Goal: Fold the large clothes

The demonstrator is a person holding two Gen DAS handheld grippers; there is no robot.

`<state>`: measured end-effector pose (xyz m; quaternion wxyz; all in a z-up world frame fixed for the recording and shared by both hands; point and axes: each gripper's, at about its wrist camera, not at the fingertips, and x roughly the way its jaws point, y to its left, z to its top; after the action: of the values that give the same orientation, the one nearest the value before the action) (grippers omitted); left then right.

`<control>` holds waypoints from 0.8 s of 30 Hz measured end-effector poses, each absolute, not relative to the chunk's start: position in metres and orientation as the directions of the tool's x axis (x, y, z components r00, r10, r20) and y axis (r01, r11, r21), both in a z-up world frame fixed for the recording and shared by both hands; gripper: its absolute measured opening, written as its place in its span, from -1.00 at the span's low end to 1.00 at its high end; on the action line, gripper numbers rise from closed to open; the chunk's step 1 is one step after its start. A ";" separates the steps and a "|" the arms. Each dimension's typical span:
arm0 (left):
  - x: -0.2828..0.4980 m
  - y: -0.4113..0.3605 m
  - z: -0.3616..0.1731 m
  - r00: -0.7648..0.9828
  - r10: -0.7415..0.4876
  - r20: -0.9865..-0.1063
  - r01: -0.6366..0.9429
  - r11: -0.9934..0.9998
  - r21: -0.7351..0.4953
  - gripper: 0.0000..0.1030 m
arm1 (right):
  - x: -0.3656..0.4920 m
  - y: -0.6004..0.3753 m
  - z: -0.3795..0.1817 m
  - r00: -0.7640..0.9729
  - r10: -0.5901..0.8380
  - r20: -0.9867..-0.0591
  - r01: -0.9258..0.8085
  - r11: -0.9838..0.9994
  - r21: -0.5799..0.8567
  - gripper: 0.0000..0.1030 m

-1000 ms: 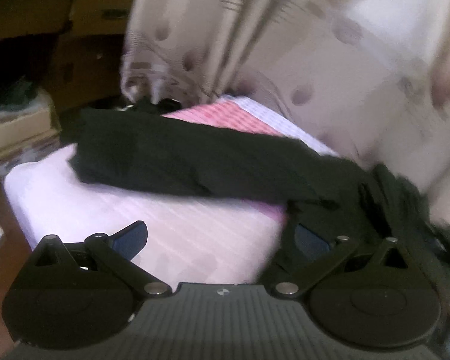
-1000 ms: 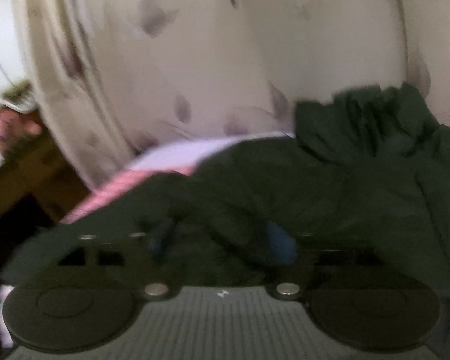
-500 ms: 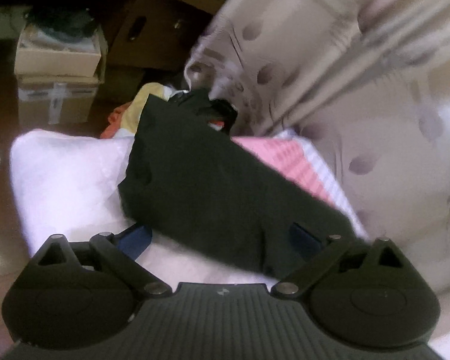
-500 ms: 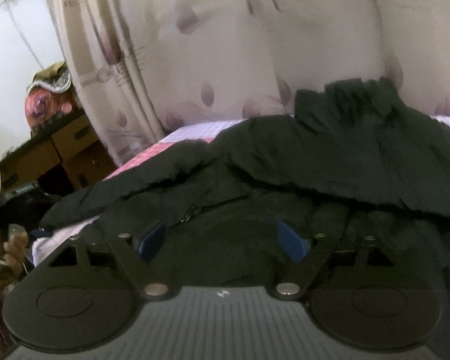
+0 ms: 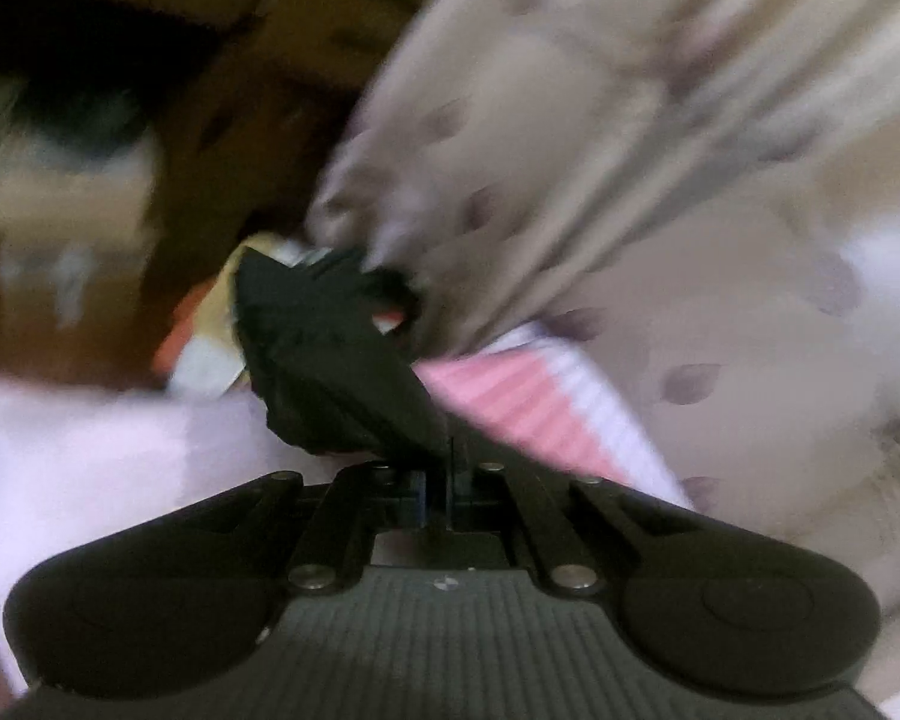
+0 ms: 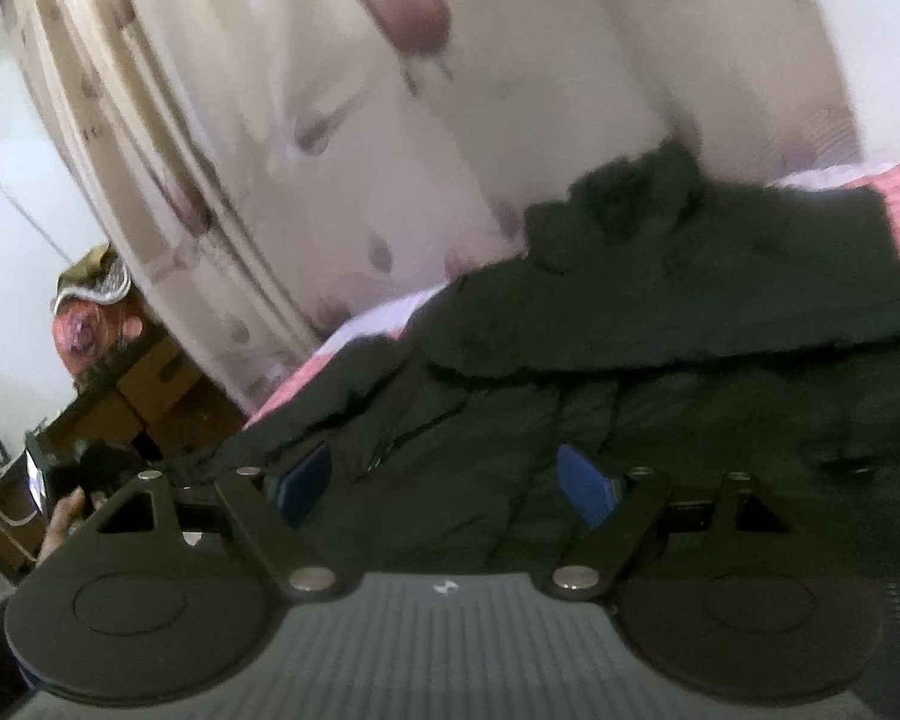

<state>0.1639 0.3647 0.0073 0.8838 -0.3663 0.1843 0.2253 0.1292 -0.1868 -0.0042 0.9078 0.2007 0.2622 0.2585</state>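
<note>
A large black jacket [image 6: 630,324] lies spread over a bed with a pink striped sheet [image 5: 498,402]. In the left wrist view my left gripper [image 5: 438,480] is shut on one end of the black garment [image 5: 330,372], which stretches away from the jaws. In the right wrist view my right gripper [image 6: 444,480] is open, its blue pads [image 6: 585,483] hovering just over the jacket's front by the zipper, holding nothing.
A beige leaf-patterned curtain [image 6: 342,120] hangs close behind the bed. Cardboard boxes [image 5: 66,222] and coloured clothes [image 5: 210,348] lie beyond the bed's left end. A dark wooden cabinet [image 6: 138,390] stands at far left in the right wrist view.
My left gripper has closed on the end of the black garment, having been open half a second ago. My right gripper has stayed open and moved lower over the jacket.
</note>
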 end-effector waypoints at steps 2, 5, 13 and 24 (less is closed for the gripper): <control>0.178 0.336 0.043 0.868 0.253 -0.427 -0.470 0.697 -0.541 -0.92 | 0.123 -0.199 0.002 0.748 0.561 -0.354 -0.355 0.789 0.501 0.70; 0.203 0.280 0.091 0.920 0.183 -0.345 -0.347 0.787 -0.509 -0.92 | 0.115 -0.217 0.006 0.783 0.527 -0.329 -0.326 0.800 0.504 0.72; 0.258 0.082 0.136 0.957 -0.110 -0.268 0.005 0.931 -0.365 -0.91 | 0.097 -0.273 0.000 0.832 0.468 -0.299 -0.245 0.793 0.558 0.72; 0.311 -0.124 0.021 0.839 -0.302 -0.453 0.314 0.948 -0.052 -0.82 | 0.080 -0.349 -0.019 0.875 0.404 -0.268 -0.146 0.747 0.649 0.74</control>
<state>0.3111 -0.1240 0.0210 0.9588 0.0122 0.2339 -0.1605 0.0797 -0.3490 -0.0188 0.9130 0.3222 0.2001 0.1505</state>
